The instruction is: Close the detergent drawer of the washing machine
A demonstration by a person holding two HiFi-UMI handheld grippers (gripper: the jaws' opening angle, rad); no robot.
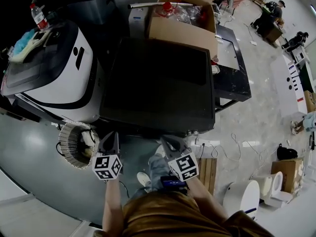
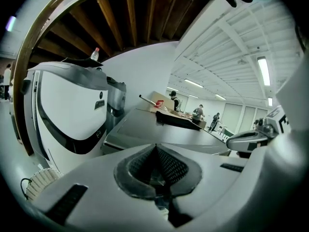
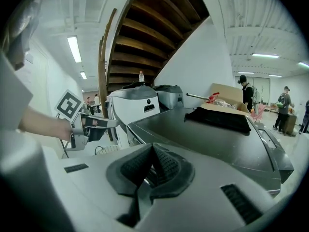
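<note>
The dark washing machine fills the middle of the head view, its flat lid towards me; its front panel and detergent drawer are hidden below the lid's near edge. My left gripper hangs shut just before the machine's front left corner, holding nothing. My right gripper is shut and empty in front of the front edge, right of centre. In the left gripper view the padded jaws meet, with the dark lid beyond. The right gripper view shows its jaws closed below the lid.
A white machine stands left of the dark one with a bottle on top. A cardboard box sits at the lid's far edge, a black cloth before it. A coiled hose lies on the floor. People stand far right.
</note>
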